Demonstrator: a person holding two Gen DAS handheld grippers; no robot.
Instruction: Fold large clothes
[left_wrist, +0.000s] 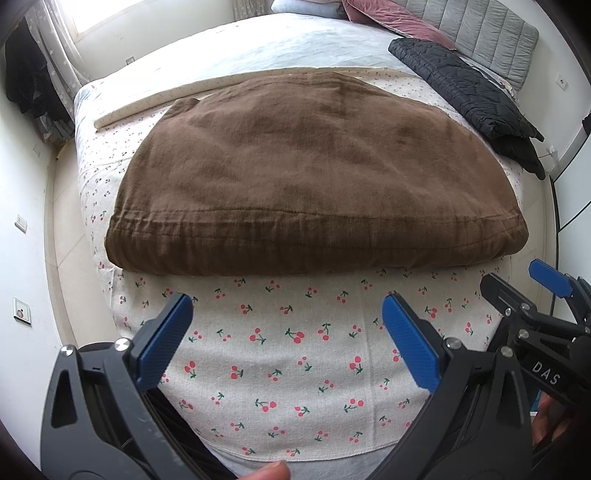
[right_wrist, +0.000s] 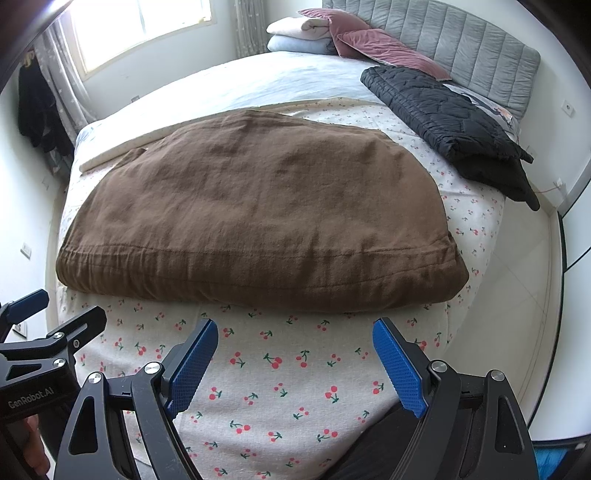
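Left wrist view: bed (left_wrist: 236, 48) fills the room ahead of both tools, its cherry-print sheet (left_wrist: 280, 354) spread flat as a working surface directly beneath the jaws. Brown garment (left_wrist: 310, 162) lies just beyond the fingertips, already doubled into a thick pad, stitched hem nearest the jaws. Probably placed so for another fold, or done. Black quilted jacket (left_wrist: 465, 88) sits well past the jaws, off to the right, apart from the brown one; likely waiting or finished. Left gripper (left_wrist: 288, 332) jaws wide, holding nothing. Right gripper (right_wrist: 295, 362) likewise wide and empty, angled down at the sheet short of the hem.
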